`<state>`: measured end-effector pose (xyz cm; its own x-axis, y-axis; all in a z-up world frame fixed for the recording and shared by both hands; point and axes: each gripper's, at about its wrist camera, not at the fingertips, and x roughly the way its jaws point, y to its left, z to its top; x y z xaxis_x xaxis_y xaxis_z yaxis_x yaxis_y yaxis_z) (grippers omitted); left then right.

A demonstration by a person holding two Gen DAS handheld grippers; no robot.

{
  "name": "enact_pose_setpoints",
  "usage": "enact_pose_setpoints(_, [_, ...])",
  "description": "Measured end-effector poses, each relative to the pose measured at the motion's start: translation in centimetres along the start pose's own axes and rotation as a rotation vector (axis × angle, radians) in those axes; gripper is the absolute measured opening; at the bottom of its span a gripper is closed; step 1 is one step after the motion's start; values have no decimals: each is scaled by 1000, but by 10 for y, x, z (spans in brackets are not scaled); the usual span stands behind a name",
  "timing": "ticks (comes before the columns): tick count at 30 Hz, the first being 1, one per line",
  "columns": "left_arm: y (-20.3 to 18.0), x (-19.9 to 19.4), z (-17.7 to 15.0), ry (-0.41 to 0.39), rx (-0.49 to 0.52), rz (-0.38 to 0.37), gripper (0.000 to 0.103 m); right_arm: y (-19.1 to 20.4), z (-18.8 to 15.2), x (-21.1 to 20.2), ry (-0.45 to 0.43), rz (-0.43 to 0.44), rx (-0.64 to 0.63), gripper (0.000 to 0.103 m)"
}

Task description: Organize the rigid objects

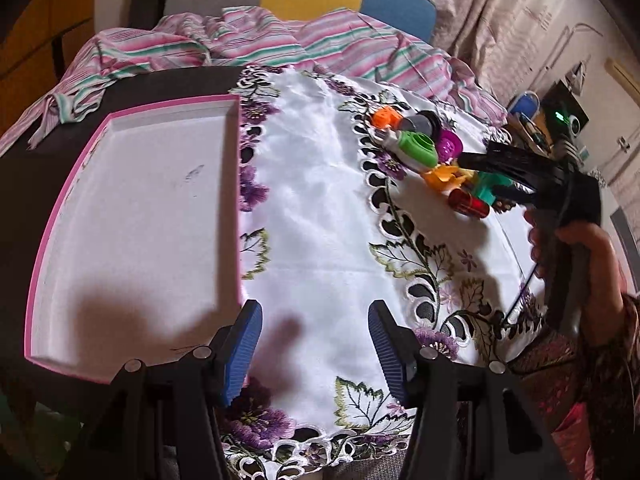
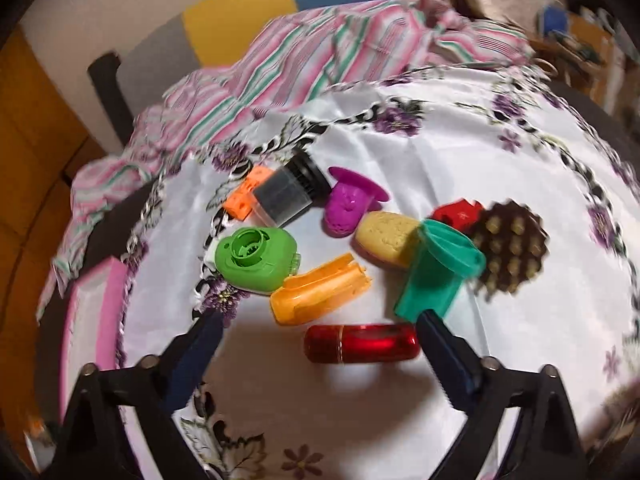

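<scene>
On the white embroidered cloth (image 2: 400, 152), right side, sits the pile of small plastic bits: red tube (image 2: 362, 343), orange piece (image 2: 320, 288), green round piece (image 2: 256, 260), teal funnel-shaped piece (image 2: 436, 276), purple cup (image 2: 348, 204), grey-black cylinder (image 2: 286, 196), orange cube (image 2: 244, 196), yellow lump (image 2: 386, 238), brown studded disc (image 2: 510, 246), and a small red piece (image 2: 456, 212) behind the funnel. My right tongs (image 2: 316, 354) are spread wide over the red tube, tips on either side of it, pads not pressing, nothing gripped. My left tongs (image 1: 315, 354) are open too, empty, over bare cloth just beside the pink-rimmed tray (image 1: 132, 216), which has nothing in it. Striped fabric (image 1: 256, 40) is bunched along the far edge.
</scene>
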<state>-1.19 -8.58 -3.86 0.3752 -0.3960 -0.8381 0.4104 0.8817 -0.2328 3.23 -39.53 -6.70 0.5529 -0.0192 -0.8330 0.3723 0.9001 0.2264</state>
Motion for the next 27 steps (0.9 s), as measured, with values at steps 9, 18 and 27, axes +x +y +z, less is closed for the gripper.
enact_pose_setpoints(9, [-4,-3,0,-22,16,-58,57,8,11,36,83,-77,-116,87])
enact_pose_setpoints(18, [-11,6,3,8,27,-58,57,1,12,53,137,-60,-97,61])
enact_pose_setpoints(27, [-28,16,27,4,38,-57,57,0,12,48,138,-16,-72,24])
